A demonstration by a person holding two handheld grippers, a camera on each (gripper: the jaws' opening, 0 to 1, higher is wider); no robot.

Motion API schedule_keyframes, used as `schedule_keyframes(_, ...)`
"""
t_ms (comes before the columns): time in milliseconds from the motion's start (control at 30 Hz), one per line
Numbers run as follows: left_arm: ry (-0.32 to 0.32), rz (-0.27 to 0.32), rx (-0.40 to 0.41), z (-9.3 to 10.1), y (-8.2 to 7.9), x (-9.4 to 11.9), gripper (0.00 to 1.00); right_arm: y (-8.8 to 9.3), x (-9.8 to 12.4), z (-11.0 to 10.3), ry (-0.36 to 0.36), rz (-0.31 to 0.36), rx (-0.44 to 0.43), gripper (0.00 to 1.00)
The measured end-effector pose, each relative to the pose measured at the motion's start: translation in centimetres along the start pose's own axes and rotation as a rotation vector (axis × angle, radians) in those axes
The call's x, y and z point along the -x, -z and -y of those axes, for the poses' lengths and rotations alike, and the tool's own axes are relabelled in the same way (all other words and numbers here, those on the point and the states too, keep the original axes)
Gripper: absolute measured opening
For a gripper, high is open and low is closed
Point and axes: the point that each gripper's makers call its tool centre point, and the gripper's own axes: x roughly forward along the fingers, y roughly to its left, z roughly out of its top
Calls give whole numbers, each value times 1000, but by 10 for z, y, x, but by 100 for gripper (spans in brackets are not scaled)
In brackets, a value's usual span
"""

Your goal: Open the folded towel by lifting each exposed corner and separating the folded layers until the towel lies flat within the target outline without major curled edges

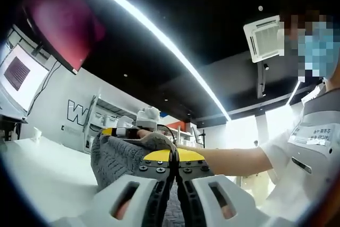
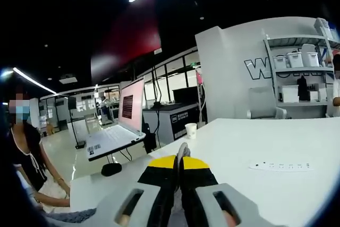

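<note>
Item: one grey knitted towel (image 1: 114,158), lifted off the white surface (image 1: 48,174), its cloth pinched in the pressed-together left tongs (image 1: 173,158) and apparently in the closed right tongs (image 2: 180,155) too. Also counted: two tongs, one open laptop (image 2: 119,126), one paper cup (image 2: 190,130), one white power strip (image 2: 280,166). Risk: the thin cloth edge may slip from either grip, letting layers refold or curl.

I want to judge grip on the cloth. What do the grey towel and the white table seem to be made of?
The towel looks like soft woven or knitted fabric: a fine ribbed weave shows and it drapes in folds. The table looks like smooth, matte white laminate or painted board; its plain, even surface leaves the exact material open.
</note>
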Motion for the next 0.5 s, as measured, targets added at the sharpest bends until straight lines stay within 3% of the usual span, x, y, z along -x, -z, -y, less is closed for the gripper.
schedule_keyframes(500, -27, -18, -21, -8, 6, 9, 1, 17, -5, -1, 8, -24, 9, 0)
